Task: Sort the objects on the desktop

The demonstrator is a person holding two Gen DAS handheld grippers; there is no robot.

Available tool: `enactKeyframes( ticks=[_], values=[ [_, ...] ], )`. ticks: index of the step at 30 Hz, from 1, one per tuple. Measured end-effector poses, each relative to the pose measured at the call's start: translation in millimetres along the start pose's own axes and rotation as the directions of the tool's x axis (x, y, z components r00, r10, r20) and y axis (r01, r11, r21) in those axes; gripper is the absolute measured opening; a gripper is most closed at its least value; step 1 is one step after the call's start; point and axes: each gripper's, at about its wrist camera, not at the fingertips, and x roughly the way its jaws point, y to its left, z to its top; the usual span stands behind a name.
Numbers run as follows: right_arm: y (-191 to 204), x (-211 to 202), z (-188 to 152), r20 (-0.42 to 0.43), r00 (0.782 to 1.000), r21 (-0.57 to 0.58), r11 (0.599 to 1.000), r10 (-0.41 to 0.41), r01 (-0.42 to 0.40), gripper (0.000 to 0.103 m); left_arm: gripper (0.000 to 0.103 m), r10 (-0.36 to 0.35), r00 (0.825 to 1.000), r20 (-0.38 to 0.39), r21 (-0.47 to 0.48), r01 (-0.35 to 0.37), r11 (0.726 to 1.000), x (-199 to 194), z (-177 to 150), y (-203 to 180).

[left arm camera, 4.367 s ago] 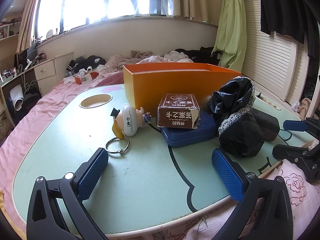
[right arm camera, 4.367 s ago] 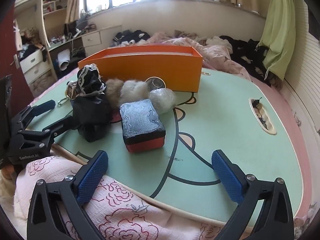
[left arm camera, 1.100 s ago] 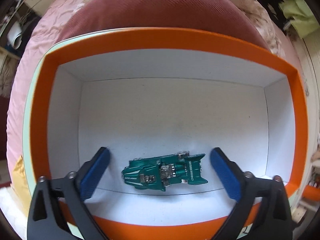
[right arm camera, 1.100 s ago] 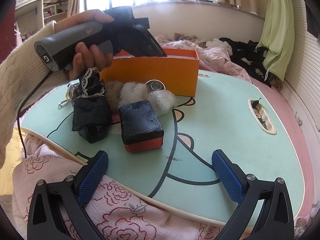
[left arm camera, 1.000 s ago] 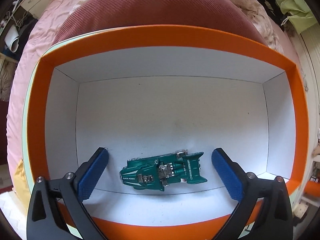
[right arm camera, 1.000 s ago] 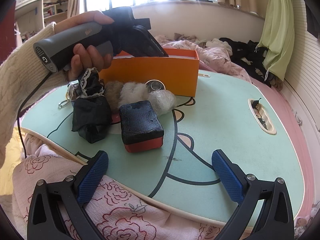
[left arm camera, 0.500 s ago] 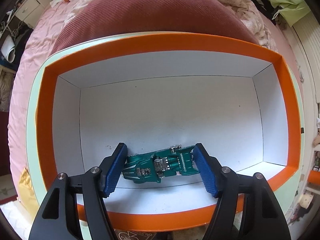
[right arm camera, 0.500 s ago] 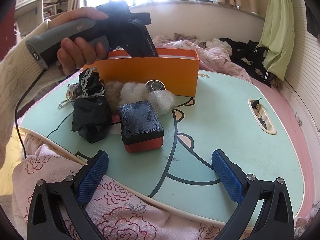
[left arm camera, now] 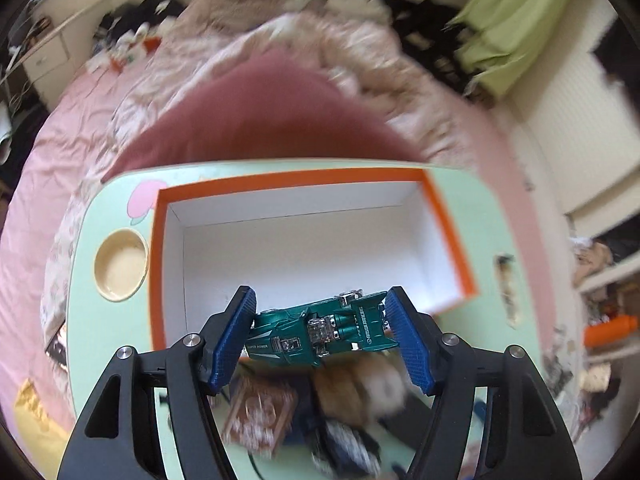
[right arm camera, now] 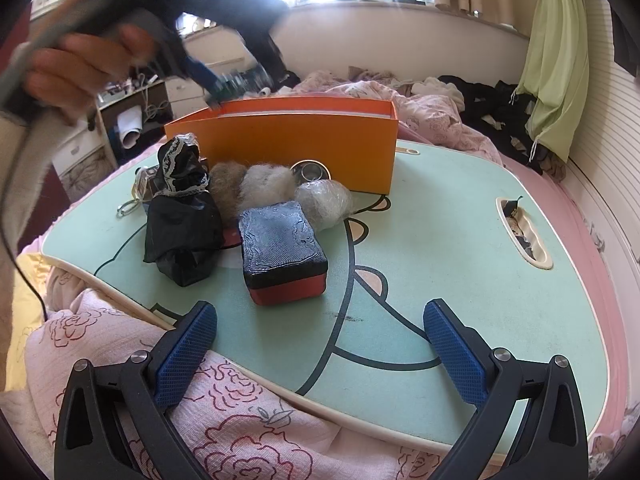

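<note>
My left gripper [left arm camera: 320,330] is shut on a green toy car [left arm camera: 320,330] and holds it in the air above the near wall of the orange box [left arm camera: 448,224], whose white inside shows nothing else. In the right wrist view the left gripper [right arm camera: 236,80] is a blur above the box's left end [right arm camera: 288,136]. My right gripper [right arm camera: 320,344] is open and empty over the table's front edge. A black-and-red pouch [right arm camera: 282,246], a black lace-trimmed bag [right arm camera: 182,216], fur balls [right arm camera: 248,184] and a plastic-wrapped ball [right arm camera: 326,202] lie in front of the box.
The mint green lap table [right arm camera: 440,240] has a cup recess [left arm camera: 120,270] at its left and a slot [right arm camera: 520,232] at its right. A brown carton [left arm camera: 260,416] lies below the car. A floral pink blanket [right arm camera: 200,420] lies under my right gripper. Bedding surrounds the table.
My left gripper has closed on the green car and lifted it up out of the orange box. The right gripper has not moved.
</note>
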Motion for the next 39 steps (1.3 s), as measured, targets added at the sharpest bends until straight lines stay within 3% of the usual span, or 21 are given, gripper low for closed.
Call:
enactKeyframes(
  ticks=[4, 8, 9, 12, 16, 19, 22, 25, 26, 28, 29, 34, 35, 39],
  values=[
    [0, 0, 0, 0.000, 1.000, -0.001, 1.000, 0.001, -0.001, 0.103, 0.068, -0.070, 0.997, 0.018, 0.051, 0.069, 0.996, -17, -28, -7],
    [0, 0, 0, 0.000, 1.000, -0.002, 1.000, 0.002, -0.002, 0.103, 0.068, -0.091, 0.996, -0.001, 0.074, 0.091, 0.993, 4, -54, -11],
    [0, 0, 0, 0.000, 1.000, -0.002, 1.000, 0.002, -0.002, 0.103, 0.068, -0.093, 0.995, 0.035, 0.007, 0.093, 0.996, 7, -59, -11],
    [0, 0, 0, 0.000, 1.000, -0.004, 1.000, 0.005, -0.005, 0.103, 0.068, -0.138, 0.988, 0.076, 0.019, 0.137, 0.990, 17, -64, -10],
    [0, 0, -1, 0.001, 1.000, -0.004, 1.000, 0.007, -0.007, 0.103, 0.068, -0.125, 0.973, 0.192, 0.006, 0.126, 0.992, 2, -74, -4],
    [0, 0, -1, 0.001, 1.000, -0.005, 1.000, 0.007, -0.007, 0.103, 0.069, -0.094, 0.945, 0.313, -0.012, 0.103, 0.995, -22, -98, 5],
    [0, 0, -1, 0.001, 1.000, -0.006, 1.000, 0.008, -0.008, 0.103, 0.081, -0.036, 0.926, 0.375, -0.004, 0.041, 0.999, -33, -129, 5],
    [0, 0, -1, 0.001, 1.000, -0.006, 1.000, 0.009, -0.009, 0.103, 0.081, 0.087, 0.904, 0.419, 0.017, -0.104, 0.994, -33, -167, 0],
    [0, 0, -1, 0.001, 1.000, -0.006, 1.000, 0.009, -0.009, 0.103, 0.081, 0.149, 0.888, 0.436, 0.012, -0.171, 0.985, -29, -179, -1],
    [0, 0, -1, 0.001, 1.000, -0.007, 1.000, 0.009, -0.009, 0.103, 0.081, 0.208, 0.867, 0.453, 0.003, -0.235, 0.972, -19, -193, -1],
    [0, 0, 0, 0.001, 1.000, -0.008, 1.000, 0.008, -0.008, 0.103, 0.081, 0.226, 0.867, 0.444, 0.007, -0.256, 0.967, -10, -199, 0],
    [0, 0, 0, 0.002, 1.000, -0.009, 1.000, 0.009, -0.009, 0.103, 0.082, 0.230, 0.887, 0.400, -0.010, -0.246, 0.969, 26, -199, 11],
    [0, 0, 0, 0.001, 1.000, -0.010, 1.000, 0.009, -0.009, 0.103, 0.083, 0.214, 0.879, 0.427, -0.026, -0.224, 0.974, 29, -198, 14],
    [-1, -1, 1, 0.007, 1.000, -0.008, 1.000, 0.012, -0.012, 0.103, 0.103, 0.208, 0.843, 0.497, -0.061, -0.205, 0.977, 39, -205, 22]
  ],
)
